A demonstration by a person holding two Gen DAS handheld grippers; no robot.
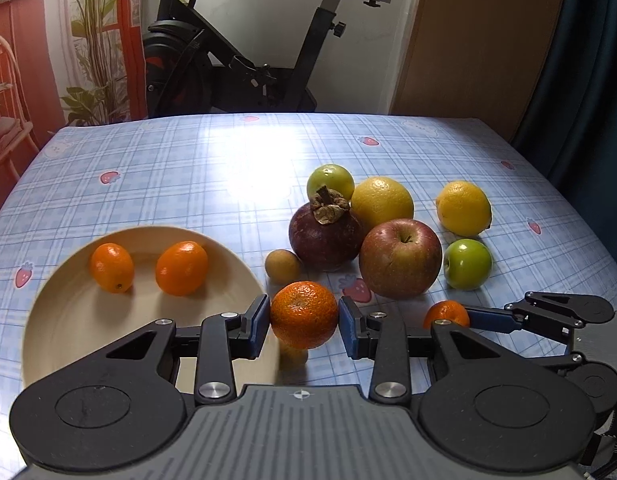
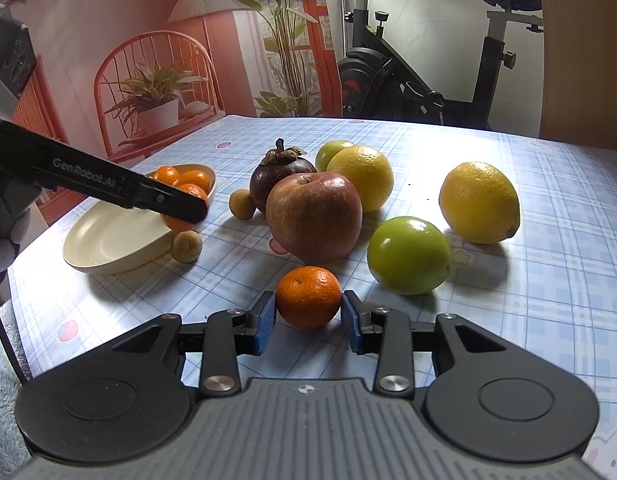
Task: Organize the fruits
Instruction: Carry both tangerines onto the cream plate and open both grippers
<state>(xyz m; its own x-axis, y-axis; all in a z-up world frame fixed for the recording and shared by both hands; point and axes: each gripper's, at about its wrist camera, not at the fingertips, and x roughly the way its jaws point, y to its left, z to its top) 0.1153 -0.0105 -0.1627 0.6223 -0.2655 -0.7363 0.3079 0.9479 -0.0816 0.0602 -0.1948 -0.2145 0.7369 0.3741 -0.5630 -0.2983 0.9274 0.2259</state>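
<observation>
Table (image 1: 168, 168), blue check cloth with strawberry print: carries all the stock.

Bowl (image 1: 60, 304), cream, shallow, at the left: holds two kumquats (image 1: 111, 267) only, so the sorting looks barely begun.

Loose pile, well right of the bowl, unsorted: red apple (image 1: 400, 258); mangosteen (image 1: 326, 236), touching the apple; two lemons (image 1: 382, 202), one apart at the far right; two green fruits (image 1: 467, 264) (kind not certain); a small tan longan (image 1: 282, 265) just beside the mangosteen. A second longan (image 2: 187, 246) lies against the bowl's near wall, seen in the right wrist view.

Left gripper (image 1: 304, 322): tongs drawn narrow on a mandarin (image 1: 304, 314), both blue pads pressing its sides; fruit carried clear of the cloth, just beside the bowl's right rim; tool pitched steeply down.

Right gripper (image 2: 308, 314): tongs likewise narrow, pads against a smaller mandarin (image 2: 308, 297) that sits on the cloth in front of the apple, pitched down more gently.

Judged outstanding: both mandarins to the bowl, then the whole pile.
</observation>
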